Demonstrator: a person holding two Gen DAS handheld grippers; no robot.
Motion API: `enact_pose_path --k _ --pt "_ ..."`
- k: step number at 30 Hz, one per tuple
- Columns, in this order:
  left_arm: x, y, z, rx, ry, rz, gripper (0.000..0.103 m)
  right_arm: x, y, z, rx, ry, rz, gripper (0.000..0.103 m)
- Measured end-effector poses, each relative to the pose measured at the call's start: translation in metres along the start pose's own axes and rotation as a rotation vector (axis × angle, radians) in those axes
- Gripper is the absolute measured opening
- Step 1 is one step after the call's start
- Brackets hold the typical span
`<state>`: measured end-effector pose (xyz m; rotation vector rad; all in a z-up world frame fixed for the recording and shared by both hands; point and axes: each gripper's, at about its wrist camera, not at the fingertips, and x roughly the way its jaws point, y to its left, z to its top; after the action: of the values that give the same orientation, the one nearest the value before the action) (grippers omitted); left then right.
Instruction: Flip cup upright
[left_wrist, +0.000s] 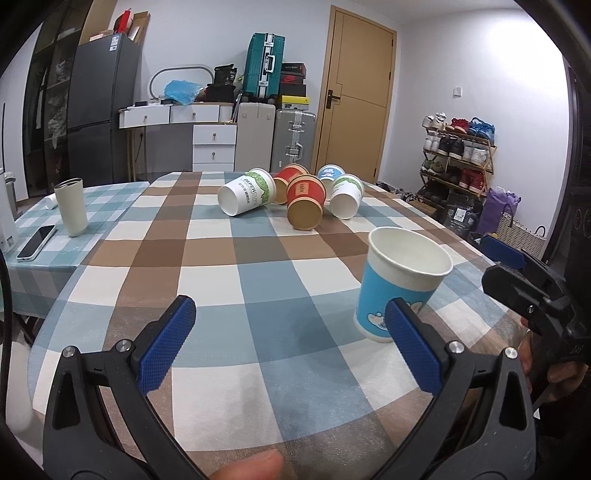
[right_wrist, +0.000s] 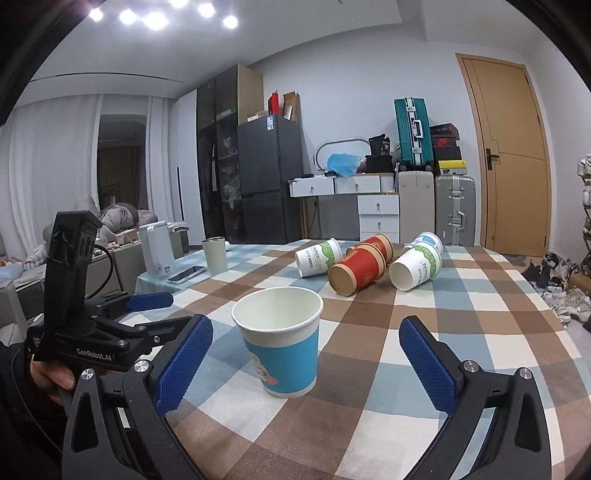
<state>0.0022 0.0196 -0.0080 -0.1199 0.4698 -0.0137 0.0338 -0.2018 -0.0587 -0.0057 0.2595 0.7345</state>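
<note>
A blue paper cup stands upright on the checked tablecloth, mouth up; it also shows in the right wrist view. My left gripper is open and empty, the cup just beyond its right finger. My right gripper is open and empty, the cup standing ahead between its fingers, untouched. Several paper cups lie on their sides farther back: a white-green one, two red ones, another white-green one and a blue one.
A cream tumbler and a phone sit at the table's left, with a white appliance beside them. The table edge curves close at the right. Fridge, drawers, suitcases, a door and a shoe rack stand behind.
</note>
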Motion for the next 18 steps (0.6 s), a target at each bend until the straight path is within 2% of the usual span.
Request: enact_pose_path --k 18 --pt "-0.005 -0.016 -0.003 0.057 -0.019 -0.014 0.102 -0.004 0.000 -0.005 -0.027 -0.029 0.006 0.103"
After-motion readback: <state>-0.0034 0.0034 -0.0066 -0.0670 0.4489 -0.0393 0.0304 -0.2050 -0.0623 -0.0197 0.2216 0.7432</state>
